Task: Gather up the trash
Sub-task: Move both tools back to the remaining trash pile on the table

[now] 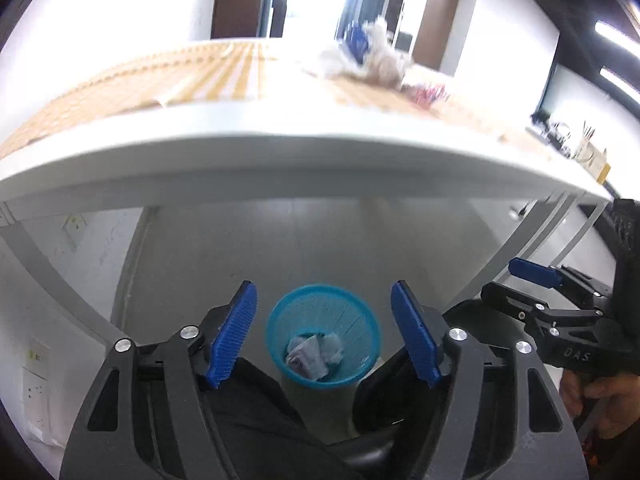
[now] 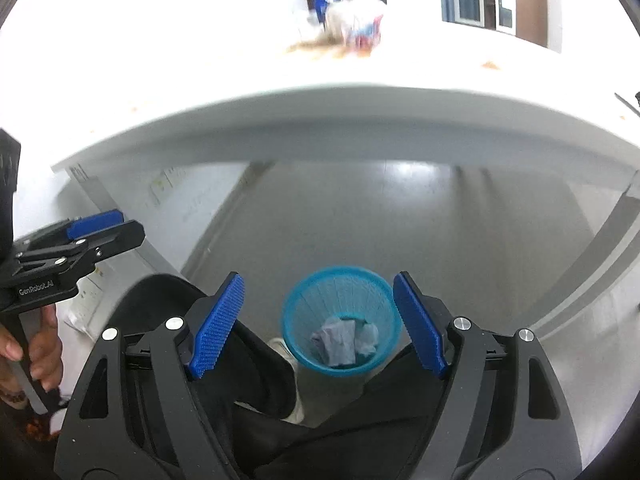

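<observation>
A blue mesh bin point(image 1: 323, 335) stands on the floor below the table edge and holds crumpled paper point(image 1: 314, 354). My left gripper point(image 1: 324, 332) is open and empty above it. In the right wrist view the same bin point(image 2: 341, 322) holds crumpled paper point(image 2: 344, 342), and my right gripper point(image 2: 318, 322) is open and empty above it. More trash point(image 1: 364, 52), white crumpled paper and wrappers, lies far back on the table; it also shows in the right wrist view point(image 2: 354, 20). Each gripper appears at the side of the other's view.
The white table edge point(image 1: 280, 152) curves across both views above the bin. Grey table legs point(image 2: 592, 256) stand at the right. The person's dark trouser legs point(image 2: 240, 380) flank the bin. A wall with sockets point(image 1: 36, 380) is at the left.
</observation>
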Available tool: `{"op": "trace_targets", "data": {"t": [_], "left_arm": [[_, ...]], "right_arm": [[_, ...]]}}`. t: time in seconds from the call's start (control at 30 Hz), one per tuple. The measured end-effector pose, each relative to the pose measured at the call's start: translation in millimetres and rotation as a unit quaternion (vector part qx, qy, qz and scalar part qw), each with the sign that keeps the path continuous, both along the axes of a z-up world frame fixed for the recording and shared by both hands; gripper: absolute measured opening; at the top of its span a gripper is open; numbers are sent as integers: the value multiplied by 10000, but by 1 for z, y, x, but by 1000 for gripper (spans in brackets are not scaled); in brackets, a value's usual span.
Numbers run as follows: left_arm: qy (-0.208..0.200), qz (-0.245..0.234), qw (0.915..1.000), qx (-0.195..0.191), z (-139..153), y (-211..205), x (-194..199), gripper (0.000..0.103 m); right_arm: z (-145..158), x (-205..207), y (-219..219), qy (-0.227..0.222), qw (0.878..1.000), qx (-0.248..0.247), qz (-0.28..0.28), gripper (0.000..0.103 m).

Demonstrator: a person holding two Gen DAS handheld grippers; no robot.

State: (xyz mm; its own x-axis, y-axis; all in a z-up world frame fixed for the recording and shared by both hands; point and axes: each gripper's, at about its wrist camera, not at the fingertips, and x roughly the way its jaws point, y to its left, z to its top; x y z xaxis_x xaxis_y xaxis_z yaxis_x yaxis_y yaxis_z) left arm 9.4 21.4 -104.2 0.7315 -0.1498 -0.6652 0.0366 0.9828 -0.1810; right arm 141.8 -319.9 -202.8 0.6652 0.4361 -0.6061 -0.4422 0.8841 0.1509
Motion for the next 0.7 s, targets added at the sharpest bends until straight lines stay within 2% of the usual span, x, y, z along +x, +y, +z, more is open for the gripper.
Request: {"op": "trace_targets", "data": {"t": [0.17,0.27,0.37,0.47,0.7], "left_arm": [[-488,90,9986,-202,32,-1,-16,91],[-684,74,9973,-269,55,0,-18,97],[-879,41,9961,-91,77,-3,-11,97],[-1077,-33,9941,-106,96,-5,-2,97],[-1273,-20,9919,16,111,1,37,97]], "right_arm": [[46,-5,-11,-547,9982,141,-183,79],[71,7,-20,-721,9967,232,-281,81],[93,25,-24,-793,9956,312,-387,83],[105,51,-26,-815,9952,306,-437,85],[101,113,-5,-598,9967,293,-470,85]]}}
